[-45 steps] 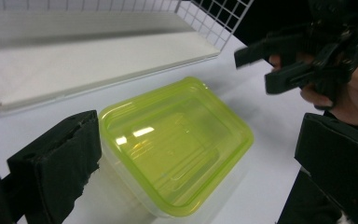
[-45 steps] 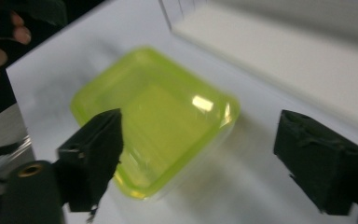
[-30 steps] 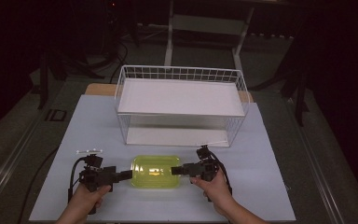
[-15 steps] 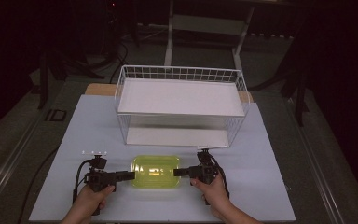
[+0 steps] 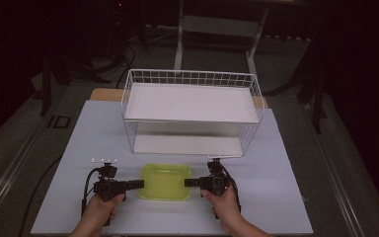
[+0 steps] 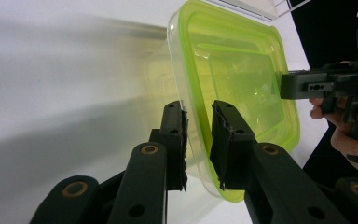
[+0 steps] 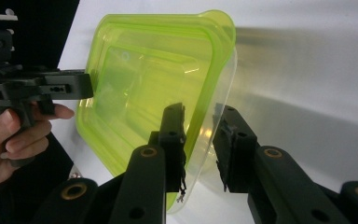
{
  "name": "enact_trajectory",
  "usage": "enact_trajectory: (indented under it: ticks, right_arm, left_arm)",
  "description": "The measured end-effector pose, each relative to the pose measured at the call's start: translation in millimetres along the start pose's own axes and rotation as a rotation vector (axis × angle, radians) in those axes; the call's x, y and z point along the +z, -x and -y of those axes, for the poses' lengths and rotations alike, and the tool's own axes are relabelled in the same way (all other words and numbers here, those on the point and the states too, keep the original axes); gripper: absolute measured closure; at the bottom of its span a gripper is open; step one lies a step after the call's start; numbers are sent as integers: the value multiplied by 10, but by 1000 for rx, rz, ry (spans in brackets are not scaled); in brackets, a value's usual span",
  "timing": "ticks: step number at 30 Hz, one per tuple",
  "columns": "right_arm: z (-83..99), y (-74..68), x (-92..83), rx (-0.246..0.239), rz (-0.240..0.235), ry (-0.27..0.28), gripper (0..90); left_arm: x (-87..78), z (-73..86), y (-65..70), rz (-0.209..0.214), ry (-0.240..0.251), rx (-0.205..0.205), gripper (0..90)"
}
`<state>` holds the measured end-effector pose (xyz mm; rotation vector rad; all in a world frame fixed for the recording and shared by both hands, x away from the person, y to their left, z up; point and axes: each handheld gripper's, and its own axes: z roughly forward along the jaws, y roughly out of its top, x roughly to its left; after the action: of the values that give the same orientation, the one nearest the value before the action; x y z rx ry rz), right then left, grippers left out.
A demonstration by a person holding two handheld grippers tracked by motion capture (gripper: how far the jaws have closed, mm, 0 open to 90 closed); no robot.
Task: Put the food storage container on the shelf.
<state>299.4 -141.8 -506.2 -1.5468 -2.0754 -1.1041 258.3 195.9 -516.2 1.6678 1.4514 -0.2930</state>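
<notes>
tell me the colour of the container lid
Translucent yellow-green lid, clearest in the left gripper view.

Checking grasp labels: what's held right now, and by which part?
Both grippers hold the yellow-green lidded container: left gripper clamps the rim of one short end, right gripper the opposite end's rim; both have just been closing.

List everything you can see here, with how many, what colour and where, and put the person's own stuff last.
Container: one, clear with a yellow-green lid, on the table's near side between the two grippers.
Wire basket: one, white, behind the container, with two flat white shelves inside.
Table: one, pale grey-white top.
Frame: one, light grey, on the dark floor beyond the table.
Left gripper: one, black, its jaws have just been closing over the container's left rim.
Right gripper: one, black, its jaws have just been closing over the right rim.
Hands: two, left hand and right hand, at the near edge, each holding a gripper.
</notes>
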Motion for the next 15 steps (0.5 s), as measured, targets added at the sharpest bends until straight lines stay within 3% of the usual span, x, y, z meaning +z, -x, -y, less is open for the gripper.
enact_trajectory:
  ticks: [5,15]
  right_arm:
    - [16,-14,-14,5,-9,-1,756]
    - [-13,-35,-122,-7,1,31,796]
  left_arm:
    - [-11,14,21,4,-3,-10,775]
    - [9,-11,119,19,4,22,802]
